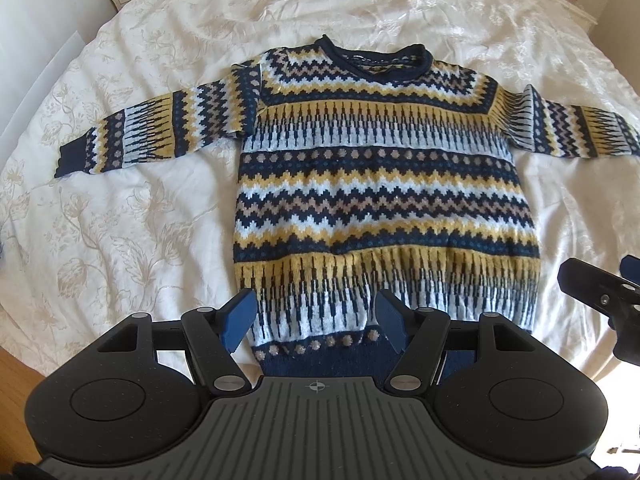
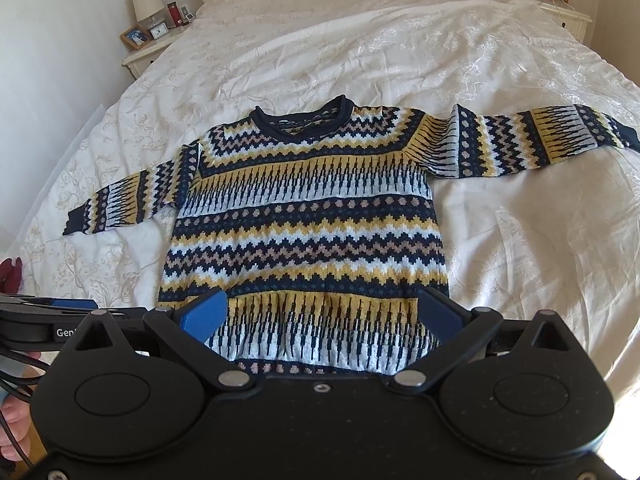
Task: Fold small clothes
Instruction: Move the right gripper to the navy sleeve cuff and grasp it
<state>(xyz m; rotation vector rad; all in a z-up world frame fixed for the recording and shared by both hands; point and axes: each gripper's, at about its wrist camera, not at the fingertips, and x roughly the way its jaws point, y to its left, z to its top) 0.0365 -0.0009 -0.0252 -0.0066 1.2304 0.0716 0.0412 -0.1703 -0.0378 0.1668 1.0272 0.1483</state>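
White bed [image 1: 160, 208] bears flat sweater [image 1: 380, 184]; only right view shows lamp [image 2: 146, 2]; both grippers' fingers spread.

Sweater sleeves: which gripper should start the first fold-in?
Marginal call, probably left. The sweater lies flat with both sleeves spread. The left gripper sits open over the hem's left part, toward the left sleeve. The right gripper, also open, is centred on the hem, with the right sleeve stretching far off.

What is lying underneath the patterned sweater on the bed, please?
The patterned sweater lies flat on a cream floral bedspread, which shows all around it. Whatever lies directly beneath the knit is covered.
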